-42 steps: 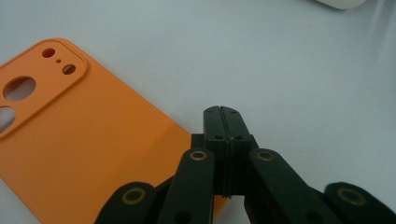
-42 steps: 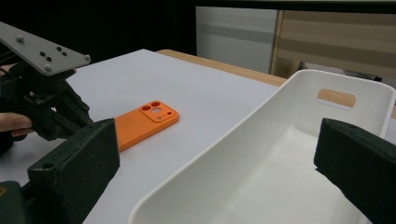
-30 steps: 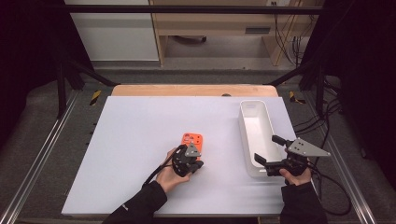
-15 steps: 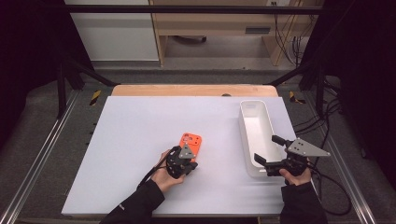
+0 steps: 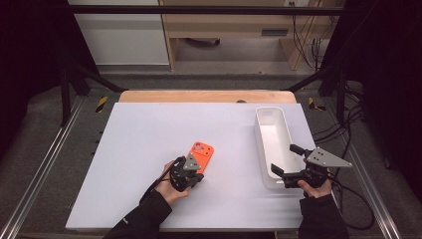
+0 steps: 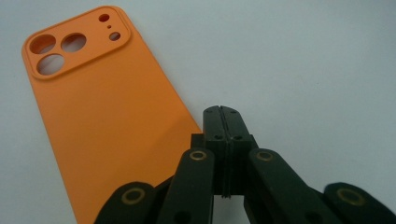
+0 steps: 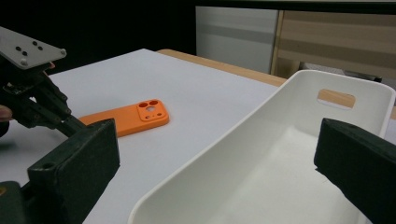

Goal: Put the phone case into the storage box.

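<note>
Your left gripper (image 5: 191, 175) has its jaws pressed flat together with nothing between them; in the left gripper view the closed tips (image 6: 222, 122) sit just beside the long edge of the orange phone case (image 6: 100, 116), at its lower part, and whether they touch it cannot be told. The case lies flat on the white desk (image 5: 149, 134) with its camera cutouts facing up and at the end farthest from you. In the high view it rests near the middle of the desk (image 5: 200, 155), angled slightly, with your left hand directly behind it.

Your right gripper (image 5: 290, 172) is spread wide and holds nothing. Its two jaws straddle the near end of the white bin (image 5: 271, 137), one outside the bin's left wall and the other over its inside. The bin stands along the right side of the desk, well apart from the case.
</note>
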Motion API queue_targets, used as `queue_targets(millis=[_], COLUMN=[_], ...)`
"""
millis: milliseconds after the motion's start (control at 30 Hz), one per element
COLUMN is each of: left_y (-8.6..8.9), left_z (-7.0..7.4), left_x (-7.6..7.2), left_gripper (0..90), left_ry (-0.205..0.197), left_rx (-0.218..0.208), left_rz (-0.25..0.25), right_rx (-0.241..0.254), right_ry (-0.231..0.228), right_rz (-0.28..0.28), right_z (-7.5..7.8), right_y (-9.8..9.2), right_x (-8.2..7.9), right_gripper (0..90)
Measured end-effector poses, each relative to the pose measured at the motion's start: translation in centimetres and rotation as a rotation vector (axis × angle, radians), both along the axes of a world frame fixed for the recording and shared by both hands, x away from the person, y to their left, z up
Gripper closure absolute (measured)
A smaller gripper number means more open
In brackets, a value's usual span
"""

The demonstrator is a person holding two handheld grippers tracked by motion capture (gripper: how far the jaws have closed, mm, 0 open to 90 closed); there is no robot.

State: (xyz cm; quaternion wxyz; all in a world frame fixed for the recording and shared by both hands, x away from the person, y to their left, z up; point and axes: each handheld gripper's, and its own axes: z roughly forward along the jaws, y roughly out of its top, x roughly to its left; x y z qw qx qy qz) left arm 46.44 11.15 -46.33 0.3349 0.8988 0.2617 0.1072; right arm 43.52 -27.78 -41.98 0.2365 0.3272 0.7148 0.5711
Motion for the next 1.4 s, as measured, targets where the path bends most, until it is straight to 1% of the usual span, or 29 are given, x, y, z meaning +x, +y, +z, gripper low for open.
queue_targets(millis=[300, 367, 400, 433, 500, 533, 567, 667, 733, 800, 833, 867, 900, 967, 1000, 1033, 1100, 1133, 1167, 1200, 1233, 1267, 1333, 1400], left_y=[1.2, 1.5, 1.7, 1.7, 2.2, 2.5, 2.6, 2.8, 2.8, 3.2, 3.2, 3.4, 3.6, 3.8, 4.1, 4.4, 4.8, 5.0, 5.0, 5.3, 5.5, 5.6, 5.9, 6.1], left_z=[0.0, 0.1, 0.2, 0.2, 0.2, 0.1, 0.1, 0.7, 0.9, 1.9, 1.9, 2.4, 2.7, 3.0, 3.3, 3.6, 4.0, 4.2, 4.2, 4.5, 4.7, 4.7, 4.9, 5.1], left_x=[-0.1, -0.2, -0.2, -0.2, -0.1, 0.0, 0.0, 0.0, -0.1, -0.2, -0.2, -0.2, -0.2, -0.2, -0.1, -0.1, 0.0, 0.0, 0.0, 0.1, 0.2, 0.2, 0.3, 0.4], left_gripper=[90.0, 90.0, 90.0, 90.0, 90.0, 90.0, 90.0, 89.0, 85.7, 85.0, 84.1, 81.8, 80.1, 78.0, 78.0, 74.8, 71.2, 68.2, 64.9, 60.6, 56.7, 52.3, 48.2, 40.9], left_ry=[-0.011, -0.016, -0.025, -0.025, -0.005, 0.012, 0.013, -0.005, -0.009, -0.031, -0.031, -0.041, -0.042, -0.045, -0.05, -0.057, -0.073, -0.082, -0.082, -0.094, -0.082, -0.079, -0.078, -0.084], left_rx=[-0.004, 0.001, 0.016, 0.016, -0.003, -0.025, -0.033, -0.063, -0.069, -0.099, -0.099, -0.113, -0.121, -0.128, -0.145, -0.164, -0.176, -0.182, -0.182, -0.197, -0.203, -0.208, -0.22, -0.227], left_rz=[0.013, 0.019, 0.03, 0.03, 0.037, 0.036, 0.042, 0.047, 0.05, 0.052, 0.052, 0.063, 0.073, 0.078, 0.088, 0.097, 0.107, 0.116, 0.116, 0.13, 0.146, 0.154, 0.169, 0.185], right_rx=[0.003, 0.003, 0.003, 0.003, 0.002, 0.0, 0.0, -0.003, -0.002, 0.001, 0.001, 0.002, 0.002, 0.002, 0.001, 0.001, 0.001, 0.001, 0.001, 0.002, 0.003, 0.004, 0.004, 0.005], right_ry=[-0.003, 0.001, 0.0, 0.0, -0.001, 0.0, 0.0, -0.003, -0.001, -0.001, -0.001, -0.001, -0.001, -0.001, -0.001, -0.001, -0.003, -0.003, -0.003, -0.004, -0.003, -0.003, -0.003, -0.003], right_rz=[0.001, 0.0, 0.0, 0.0, 0.0, 0.0, 0.003, 0.003, 0.001, 0.0, 0.0, -0.001, 0.0, 0.0, 0.0, -0.001, 0.0, 0.0, 0.0, 0.0, 0.0, 0.0, 0.0, 0.0], right_z=[0.0, 0.0, 0.0, 0.0, 0.0, 0.0, 0.0, 0.0, 0.0, 0.0, 0.0, 0.0, 0.0, 0.0, 0.0, 0.0, 0.0, 0.0, 0.0, 0.0, 0.1, 0.1, 0.1, 0.1], right_y=[0.0, 0.0, 0.0, 0.0, 0.0, 0.0, 0.0, 0.0, 0.0, 0.0, 0.0, 0.0, 0.0, 0.0, 0.0, 0.0, 0.0, 0.0, 0.0, -0.1, -0.1, -0.1, -0.1, -0.1], right_x=[0.0, 0.0, 0.0, 0.0, 0.0, 0.0, 0.0, 0.0, 0.0, 0.0, 0.0, 0.0, 0.0, 0.0, 0.0, 0.0, 0.0, 0.0, 0.0, 0.0, 0.0, 0.0, 0.0, 0.0], right_gripper=[0.6, 0.6, 0.6, 0.6, 0.6, 0.6, 0.6, 0.6, 0.6, 0.6, 0.6, 0.6, 0.6, 0.6, 0.6, 0.6, 0.6, 0.6, 0.6, 0.5, 0.6, 0.6, 0.5, 0.5])
